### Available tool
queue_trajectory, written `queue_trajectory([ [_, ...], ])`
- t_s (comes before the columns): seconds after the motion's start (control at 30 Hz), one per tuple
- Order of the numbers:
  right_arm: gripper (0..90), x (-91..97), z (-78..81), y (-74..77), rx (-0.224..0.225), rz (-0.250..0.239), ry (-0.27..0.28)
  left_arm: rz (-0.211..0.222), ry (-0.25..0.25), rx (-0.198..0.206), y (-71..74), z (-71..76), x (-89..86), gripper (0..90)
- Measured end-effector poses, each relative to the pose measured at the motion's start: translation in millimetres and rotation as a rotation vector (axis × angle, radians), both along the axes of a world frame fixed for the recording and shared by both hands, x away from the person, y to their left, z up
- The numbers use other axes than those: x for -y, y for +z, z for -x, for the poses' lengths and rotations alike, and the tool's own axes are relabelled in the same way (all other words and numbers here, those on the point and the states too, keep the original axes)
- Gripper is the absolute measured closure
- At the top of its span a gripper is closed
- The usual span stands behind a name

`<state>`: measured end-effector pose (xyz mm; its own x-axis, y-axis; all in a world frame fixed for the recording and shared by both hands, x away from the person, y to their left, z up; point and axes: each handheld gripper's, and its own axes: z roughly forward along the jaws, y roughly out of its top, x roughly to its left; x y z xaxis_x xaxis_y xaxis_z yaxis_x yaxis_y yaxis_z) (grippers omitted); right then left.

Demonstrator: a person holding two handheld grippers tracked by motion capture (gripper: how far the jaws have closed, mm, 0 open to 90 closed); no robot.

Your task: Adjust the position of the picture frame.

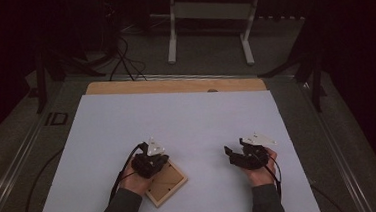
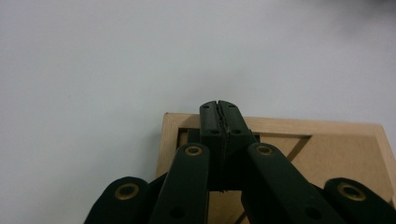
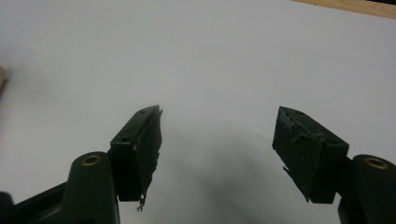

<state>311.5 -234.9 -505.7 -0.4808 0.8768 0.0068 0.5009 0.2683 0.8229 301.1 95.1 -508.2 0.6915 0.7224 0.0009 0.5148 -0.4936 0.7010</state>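
Note:
A shallow square wooden tray (image 1: 173, 182) with thin diagonal lines inside lies on the white sheet (image 1: 187, 121) near the front, left of centre. My left gripper (image 1: 152, 163) rests over the tray's near-left corner. In the left gripper view, its black jaws are pressed together, and the left gripper's (image 2: 218, 106) tips sit above the tray's (image 2: 327, 135) far rim with nothing between them. My right gripper (image 1: 233, 154) hovers over bare sheet to the right. In the right gripper view, the right gripper (image 3: 219, 114) stands open with empty sheet between the wide-apart jaws.
A strip of bare wooden tabletop (image 1: 174, 85) shows beyond the sheet's far edge. A white table frame (image 1: 207, 14) stands on the floor behind, with cables (image 1: 122, 60) and dark stands at both sides. Metal rails border the table.

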Motion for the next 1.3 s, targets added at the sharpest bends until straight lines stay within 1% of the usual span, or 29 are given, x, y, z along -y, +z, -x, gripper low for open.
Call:
queue_trajectory([
  [0.2,31.9,0.9,-0.2,0.4,0.002,0.002,-0.004,-0.019,-0.033,-0.015,2.4,-10.6,17.2,89.8],
  [0.37,31.9,2.4,-0.3,0.8,0.004,0.002,-0.005,-0.005,-0.056,-0.026,2.4,-15.0,30.5,89.8],
  [0.43,31.9,2.2,-0.3,0.6,0.003,0.002,-0.005,0.0,-0.067,-0.029,2.3,-15.2,35.5,89.8],
  [0.53,31.8,1.8,-0.3,0.5,0.002,0.003,-0.003,0.015,-0.099,-0.043,2.0,-13.0,39.8,89.8],
  [0.57,31.9,1.8,-0.3,0.5,0.003,0.003,-0.003,0.009,-0.112,-0.043,2.3,-12.1,39.9,89.8],
  [0.67,31.8,2.1,-0.5,0.2,0.0,0.003,-0.005,0.008,-0.125,-0.041,2.2,-10.0,39.4,89.7],
  [0.77,31.8,2.3,-0.3,0.4,0.002,0.003,-0.005,0.013,-0.115,-0.038,2.5,-8.5,36.9,89.4],
  [0.8,31.8,2.6,-0.2,0.6,0.005,0.004,-0.004,0.033,-0.096,-0.027,3.7,-6.0,31.1,89.4],
  [0.87,31.8,3.6,-0.3,0.6,0.004,0.001,-0.009,0.042,-0.07,-0.015,5.4,-3.0,23.3,84.1],
  [1.0,31.8,3.2,-0.3,0.3,0.001,0.001,-0.01,0.06,-0.032,0.0,8.8,4.3,4.6,77.8],
  [1.07,31.8,2.6,-0.2,0.2,0.001,0.005,-0.008,0.074,-0.023,0.004,9.9,9.1,-4.2,76.6],
  [1.13,31.8,2.0,-0.1,-0.1,-0.001,0.005,-0.007,0.091,-0.021,-0.001,10.4,14.2,-12.1,75.9],
  [1.23,31.7,1.7,-0.3,-0.2,0.0,0.007,-0.004,0.096,-0.022,0.003,10.7,23.3,-19.7,75.5],
  [1.3,31.7,1.6,-0.1,-0.1,0.0,0.007,-0.005,0.11,-0.016,-0.004,10.5,29.0,-23.8,75.6],
])
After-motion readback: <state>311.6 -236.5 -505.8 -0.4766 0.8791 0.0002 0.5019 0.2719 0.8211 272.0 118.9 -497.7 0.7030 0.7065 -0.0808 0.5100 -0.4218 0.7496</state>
